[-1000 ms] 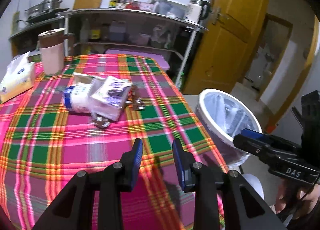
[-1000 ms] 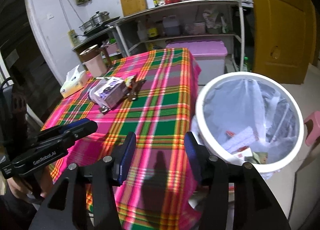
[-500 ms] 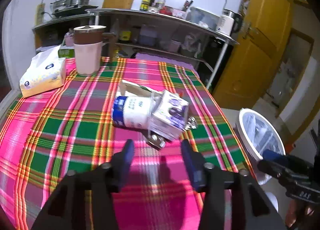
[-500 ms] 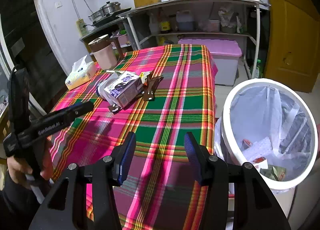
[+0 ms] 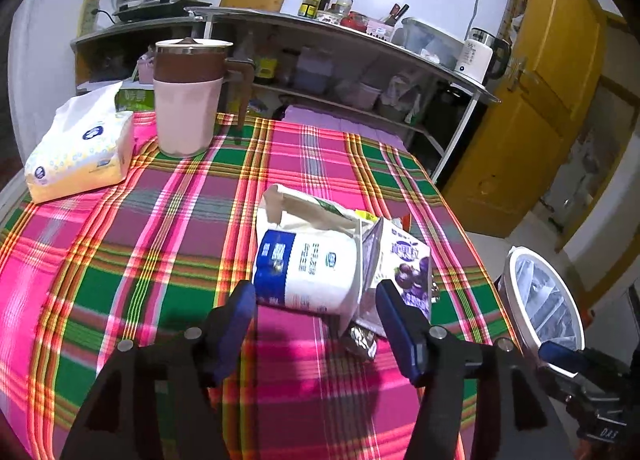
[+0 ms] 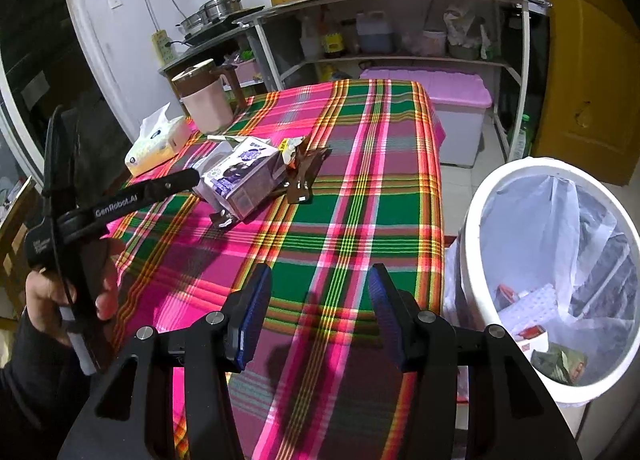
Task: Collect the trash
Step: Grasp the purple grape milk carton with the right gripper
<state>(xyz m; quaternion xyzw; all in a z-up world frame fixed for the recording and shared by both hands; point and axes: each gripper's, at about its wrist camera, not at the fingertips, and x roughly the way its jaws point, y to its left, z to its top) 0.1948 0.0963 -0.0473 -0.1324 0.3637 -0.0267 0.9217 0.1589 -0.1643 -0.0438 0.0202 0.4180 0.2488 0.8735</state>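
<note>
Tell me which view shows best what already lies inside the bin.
The right wrist view. It looks down into the bin, so the scraps at the bottom of its liner are visible. The left wrist view shows the bin only small, at the right edge, with just rim and liner seen.

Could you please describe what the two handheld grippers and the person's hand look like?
Both the left gripper and right gripper have matte black frames, silver screws and blue finger pads. One handle reads "GenRobot.AI" in white. The bare hand shows a dark sleeve.
</note>
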